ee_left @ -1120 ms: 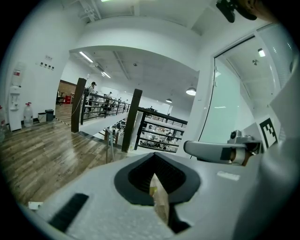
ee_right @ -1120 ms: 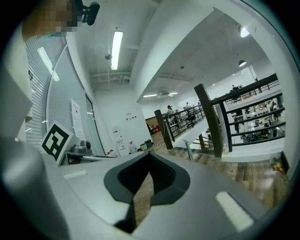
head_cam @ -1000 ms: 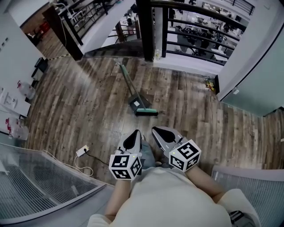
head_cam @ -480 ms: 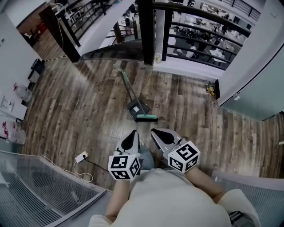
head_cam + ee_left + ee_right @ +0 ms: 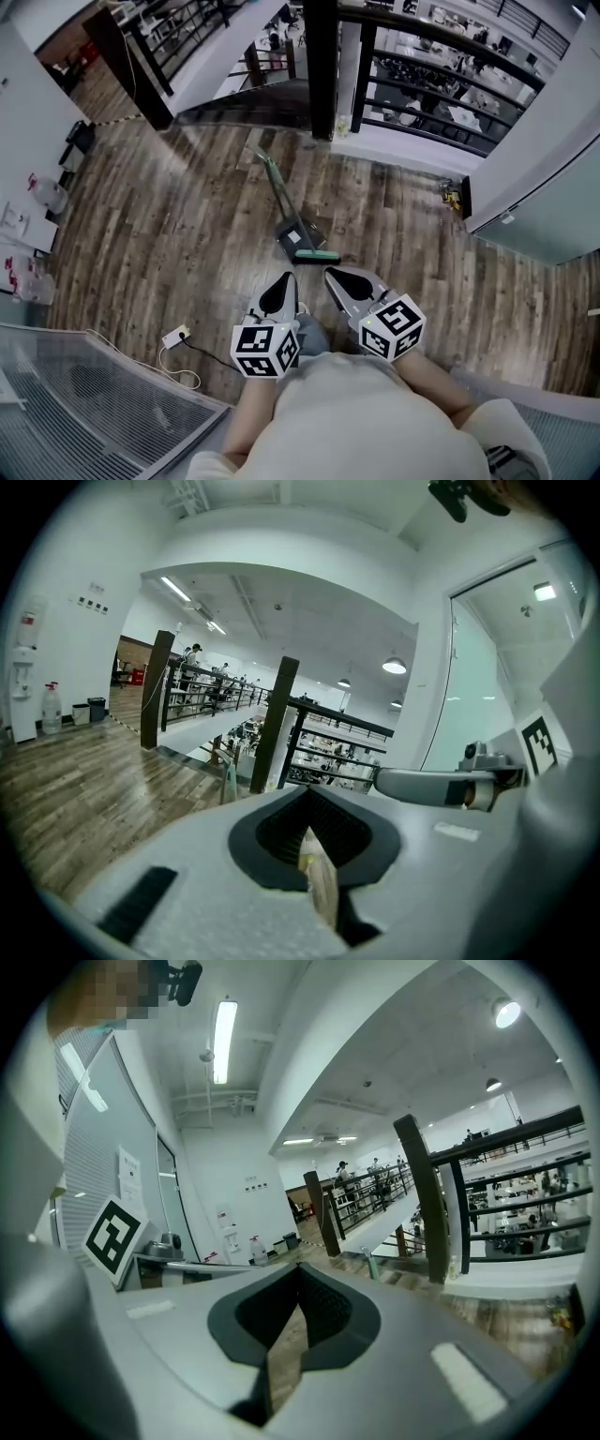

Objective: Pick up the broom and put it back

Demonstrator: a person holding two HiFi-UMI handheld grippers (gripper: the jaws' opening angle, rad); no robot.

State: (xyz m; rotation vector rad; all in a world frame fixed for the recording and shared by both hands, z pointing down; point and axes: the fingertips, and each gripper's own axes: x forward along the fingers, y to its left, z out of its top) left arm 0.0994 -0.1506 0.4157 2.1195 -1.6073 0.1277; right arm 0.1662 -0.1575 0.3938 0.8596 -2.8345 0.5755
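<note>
The broom [image 5: 284,199] lies on the wood floor, its green handle pointing away toward the railing and its teal head [image 5: 317,255] nearest me. A dark dustpan [image 5: 292,234] sits against the head. My left gripper [image 5: 288,278] and right gripper [image 5: 329,273] are side by side in front of my body, just short of the broom head, both shut and empty. The handle's far end shows as a pale green stick in the left gripper view [image 5: 228,776] and in the right gripper view [image 5: 371,1263], beyond the jaws.
A black post [image 5: 323,66] and railing [image 5: 441,89] stand past the broom, with stairs beside them. A white power strip [image 5: 174,333] with its cable lies on the floor at left. Water bottles [image 5: 49,195] line the left wall. A glass wall [image 5: 544,206] is at right.
I have moved forward across the floor. The broom head and dustpan now lie closer to both grippers, which stayed shut and side by side.
</note>
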